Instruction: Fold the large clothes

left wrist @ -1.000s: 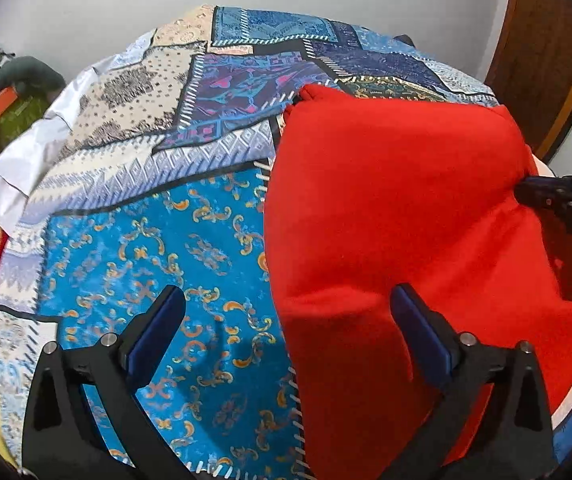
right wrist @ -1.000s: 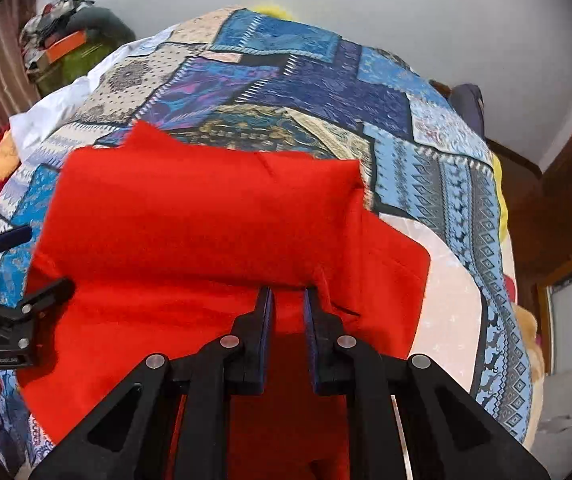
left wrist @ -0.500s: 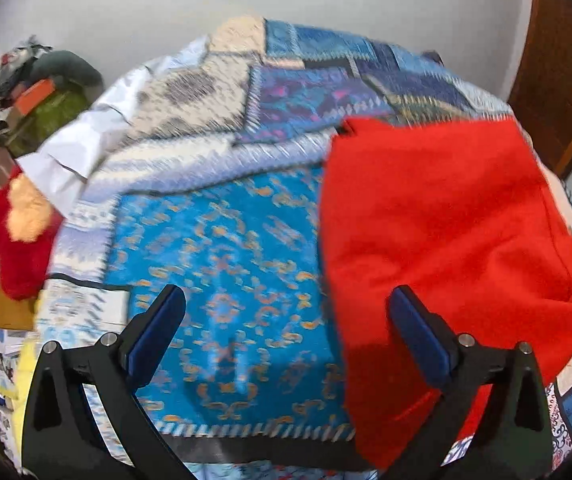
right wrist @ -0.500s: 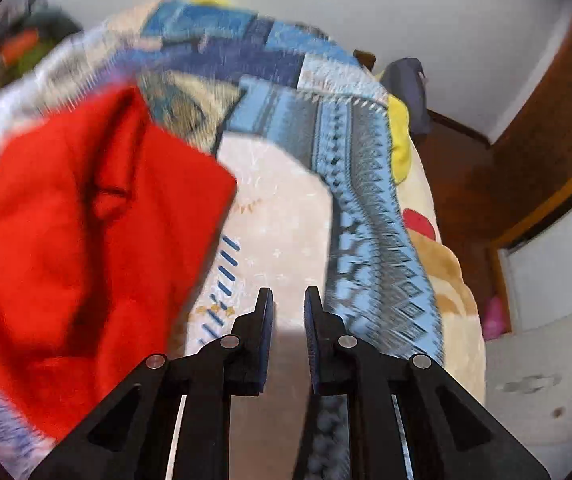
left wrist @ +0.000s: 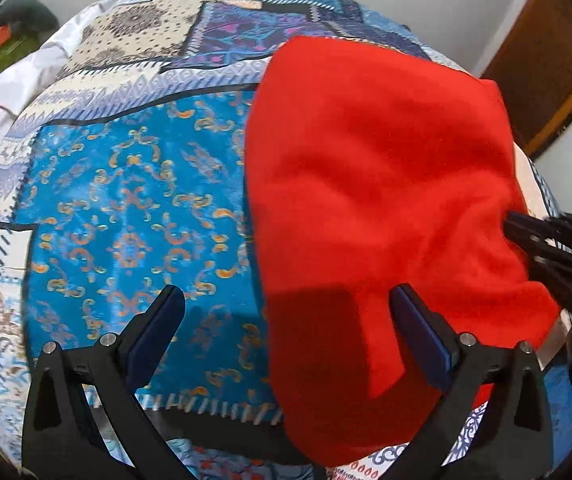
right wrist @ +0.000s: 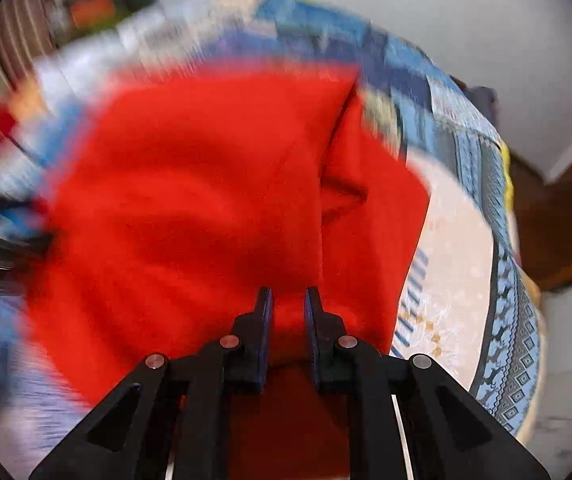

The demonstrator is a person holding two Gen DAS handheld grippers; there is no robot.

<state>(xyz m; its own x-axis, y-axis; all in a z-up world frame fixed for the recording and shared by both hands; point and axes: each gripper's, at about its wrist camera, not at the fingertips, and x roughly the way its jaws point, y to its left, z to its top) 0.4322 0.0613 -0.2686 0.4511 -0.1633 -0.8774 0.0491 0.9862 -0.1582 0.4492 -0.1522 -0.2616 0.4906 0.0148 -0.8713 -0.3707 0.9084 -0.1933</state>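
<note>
Patchwork blue bedspread carries my soft red fleece garment, already partly folded, one flap overlapping, final folds remaining; my left gripper fingers spread empty, right gripper fingers nearly pressed together, pinching its near edge.

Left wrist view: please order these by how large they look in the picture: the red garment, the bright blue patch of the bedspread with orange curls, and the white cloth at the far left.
1. Red garment
2. Bright blue patch, only slightly smaller; the garment lies nearer the camera, so this order is unsure.
3. White cloth, clearly smallest.
</note>
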